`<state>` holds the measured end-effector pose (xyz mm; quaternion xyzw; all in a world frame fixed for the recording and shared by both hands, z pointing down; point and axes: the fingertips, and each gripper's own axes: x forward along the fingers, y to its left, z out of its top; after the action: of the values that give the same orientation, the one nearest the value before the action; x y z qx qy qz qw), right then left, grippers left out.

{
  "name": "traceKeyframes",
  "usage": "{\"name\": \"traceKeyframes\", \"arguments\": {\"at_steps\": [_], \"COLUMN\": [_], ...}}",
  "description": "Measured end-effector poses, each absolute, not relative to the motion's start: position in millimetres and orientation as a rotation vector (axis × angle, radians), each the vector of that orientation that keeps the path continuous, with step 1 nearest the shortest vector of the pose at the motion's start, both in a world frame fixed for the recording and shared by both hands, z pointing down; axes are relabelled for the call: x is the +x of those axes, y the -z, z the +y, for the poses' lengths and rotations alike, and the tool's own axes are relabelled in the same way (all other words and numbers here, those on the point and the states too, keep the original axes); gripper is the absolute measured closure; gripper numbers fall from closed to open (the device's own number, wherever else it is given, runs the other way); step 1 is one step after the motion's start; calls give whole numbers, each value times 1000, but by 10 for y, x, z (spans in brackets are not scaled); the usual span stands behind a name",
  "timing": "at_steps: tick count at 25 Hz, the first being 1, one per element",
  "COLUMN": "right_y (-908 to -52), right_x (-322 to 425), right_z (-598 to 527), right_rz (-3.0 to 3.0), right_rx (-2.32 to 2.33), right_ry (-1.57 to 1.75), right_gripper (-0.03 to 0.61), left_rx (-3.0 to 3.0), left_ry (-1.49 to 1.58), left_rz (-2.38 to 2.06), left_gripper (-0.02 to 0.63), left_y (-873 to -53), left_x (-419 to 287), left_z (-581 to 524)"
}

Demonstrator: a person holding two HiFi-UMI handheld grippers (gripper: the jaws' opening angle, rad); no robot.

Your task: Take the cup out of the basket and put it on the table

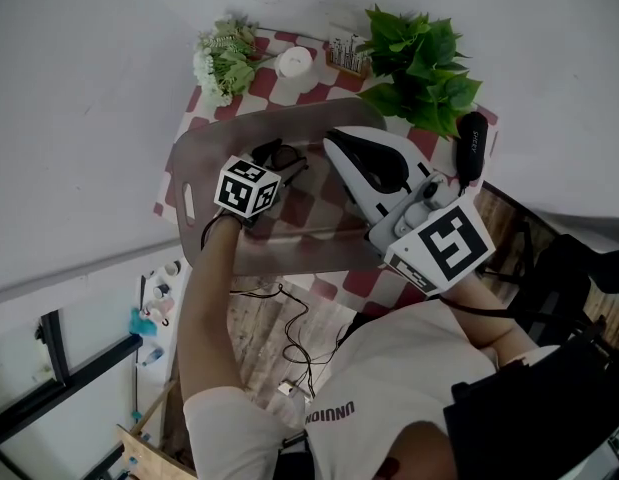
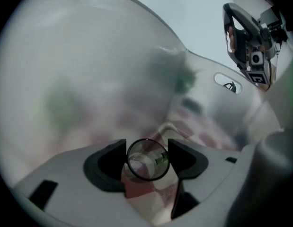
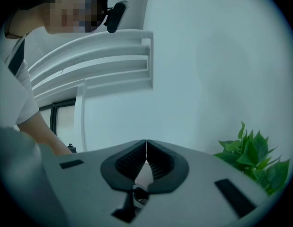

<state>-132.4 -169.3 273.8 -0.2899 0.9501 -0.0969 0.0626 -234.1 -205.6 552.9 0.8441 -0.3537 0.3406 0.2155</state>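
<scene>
Cup (image 2: 147, 161), clear glass, is clamped between the jaws of the left gripper (image 2: 147, 145), which reaches down inside the translucent basket (image 1: 319, 109) on a red-and-white checked table (image 1: 334, 286). The basket wall fills most of the left gripper view, w/ the checks blurred through it. The right gripper (image 3: 146, 151), at the basket's right side, has its jaws pressed together w/ nothing between them and points at a pale wall. A leafy plant (image 1: 419, 56) and white flowers (image 1: 221, 60) stand at the table's far edge.
</scene>
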Motion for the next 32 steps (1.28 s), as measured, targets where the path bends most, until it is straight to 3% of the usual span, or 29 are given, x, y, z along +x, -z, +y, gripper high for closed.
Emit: {"name": "traceKeyframes", "arguments": {"at_steps": [32], "right_y": [-2535], "right_x": [-1242], "right_z": [-1411], "right_rz": [2838], "right_rx": [-864], "right_ry": [255], "right_gripper": [560], "left_rx": [2428], "left_ry": [-809], "left_rz": [-1082], "left_gripper": [325], "left_y": [-4809], "left_x": [-2138], "left_z": [-1949]}}
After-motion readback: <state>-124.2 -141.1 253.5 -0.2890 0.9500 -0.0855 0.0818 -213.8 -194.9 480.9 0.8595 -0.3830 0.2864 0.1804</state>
